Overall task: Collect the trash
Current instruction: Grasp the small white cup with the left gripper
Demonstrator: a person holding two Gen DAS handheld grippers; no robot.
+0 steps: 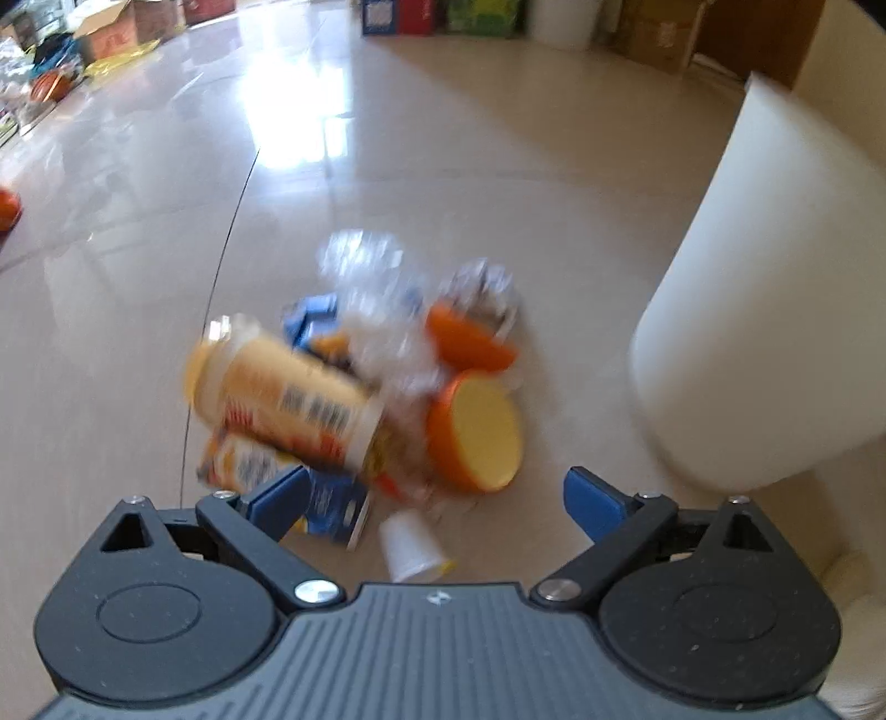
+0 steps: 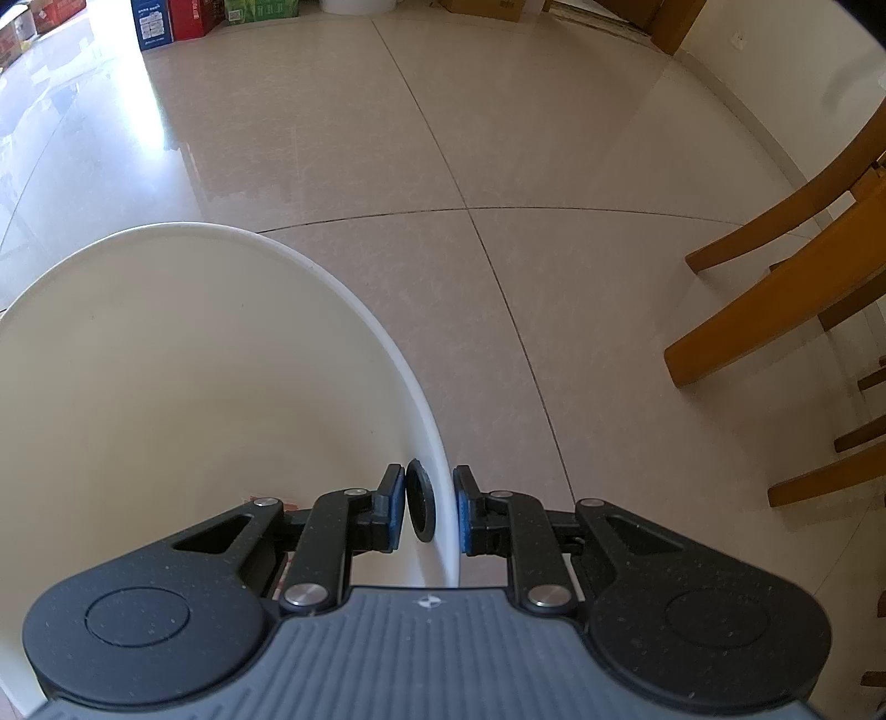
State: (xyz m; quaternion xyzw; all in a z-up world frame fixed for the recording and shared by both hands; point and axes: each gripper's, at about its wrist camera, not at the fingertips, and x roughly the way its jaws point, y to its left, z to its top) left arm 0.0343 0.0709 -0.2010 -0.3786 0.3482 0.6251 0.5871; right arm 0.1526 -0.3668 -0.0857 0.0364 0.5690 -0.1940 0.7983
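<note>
White bin (image 1: 769, 288), tall and plastic, standing on beige floor tile (image 1: 138, 232) to the right of a trash heap. Left gripper (image 1: 437, 498) angled down over the heap, blue pads spread wide, nothing between them. Heap blurred: yellow bottle (image 1: 288, 393) lying on its side on top, orange-and-yellow wrapper (image 1: 243, 459) under it, blue carton (image 1: 332, 498) just beside the left pad. Clear crumpled plastic (image 1: 376, 310) further back. Two orange bowls (image 1: 476, 432) at the heap's right edge, the nearer one tipped to show a yellow inside, the other (image 1: 465, 338) behind it. Small white cup (image 1: 410, 545) on its side nearest the gripper, apart from the pile. Cardboard boxes (image 1: 111, 27) and coloured cartons along the far wall.

Right gripper (image 2: 429, 509) clamped narrow on the bin's rim (image 2: 448, 498), one pad inside against a black round fitting (image 2: 421, 509) on the wall, the other outside. Bin interior (image 2: 194, 387) pale, its bottom hidden by the gripper body. Wooden chair legs (image 2: 775, 310) on the right, well apart from the bin.
</note>
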